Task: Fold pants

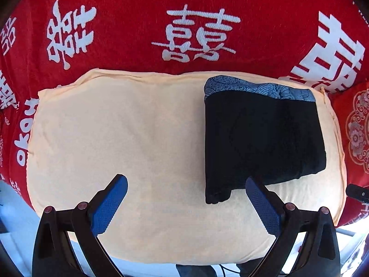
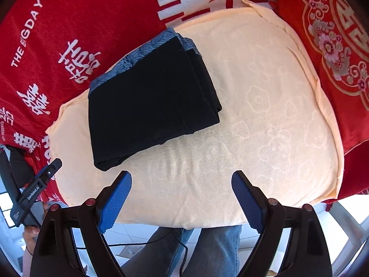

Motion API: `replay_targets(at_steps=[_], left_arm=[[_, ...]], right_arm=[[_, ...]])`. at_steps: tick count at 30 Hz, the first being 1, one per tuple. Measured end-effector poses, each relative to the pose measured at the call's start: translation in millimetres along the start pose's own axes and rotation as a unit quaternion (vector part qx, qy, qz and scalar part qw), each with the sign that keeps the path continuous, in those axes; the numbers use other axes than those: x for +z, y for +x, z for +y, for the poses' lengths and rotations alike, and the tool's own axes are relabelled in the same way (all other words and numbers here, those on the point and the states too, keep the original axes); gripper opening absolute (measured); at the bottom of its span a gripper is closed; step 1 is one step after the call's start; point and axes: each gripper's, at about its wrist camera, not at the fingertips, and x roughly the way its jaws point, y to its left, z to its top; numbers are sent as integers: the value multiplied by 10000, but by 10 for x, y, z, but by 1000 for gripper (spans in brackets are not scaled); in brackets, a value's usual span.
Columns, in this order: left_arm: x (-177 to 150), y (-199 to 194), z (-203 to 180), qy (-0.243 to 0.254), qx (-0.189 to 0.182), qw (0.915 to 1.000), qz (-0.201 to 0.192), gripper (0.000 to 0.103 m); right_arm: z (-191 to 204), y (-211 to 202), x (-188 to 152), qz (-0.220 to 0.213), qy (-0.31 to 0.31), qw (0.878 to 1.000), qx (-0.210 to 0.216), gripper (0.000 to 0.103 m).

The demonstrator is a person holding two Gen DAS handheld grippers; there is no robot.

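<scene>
The black pants [image 1: 263,136] with a blue patterned waistband lie folded into a compact rectangle on the right part of a cream towel [image 1: 120,138]. In the right wrist view the pants [image 2: 152,97] lie at upper left on the towel [image 2: 265,124]. My left gripper [image 1: 186,184] is open and empty, hovering above the towel's near edge, its right finger just in front of the pants' near corner. My right gripper [image 2: 182,177] is open and empty above the towel, just near of the pants. The left gripper [image 2: 34,189] shows at the left edge of the right wrist view.
A red blanket [image 1: 138,11] with white characters covers the surface beyond the towel. A red embroidered cushion [image 2: 334,46] lies at the right. The person's legs in jeans [image 2: 207,249] and a tiled floor show below the near edge.
</scene>
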Motion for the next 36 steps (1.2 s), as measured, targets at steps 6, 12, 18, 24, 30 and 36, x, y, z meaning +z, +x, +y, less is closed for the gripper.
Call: replay_targets(at_steps=[6, 12, 18, 24, 30, 36], left_arm=[[86, 300, -149, 13, 51, 9999, 100, 103], [172, 514, -285, 43, 36, 9999, 104, 103], [284, 657, -392, 201, 127, 9997, 101, 103], [348, 850, -419, 304, 202, 9991, 231, 103], [380, 938, -360, 286, 24, 9993, 237, 103], [434, 1025, -288, 245, -321, 9990, 202, 103]], right_arm=[[-172, 225, 190, 34, -48, 9995, 315, 93], [-209, 440, 360, 143, -556, 9968, 562, 103], [-331, 573, 595, 99, -552, 9964, 636, 103], [-434, 713, 803, 72, -583, 9961, 665, 103], [-510, 800, 920, 64, -585, 9958, 699, 103], [-611, 782, 1062, -37, -704, 9948, 735, 103]])
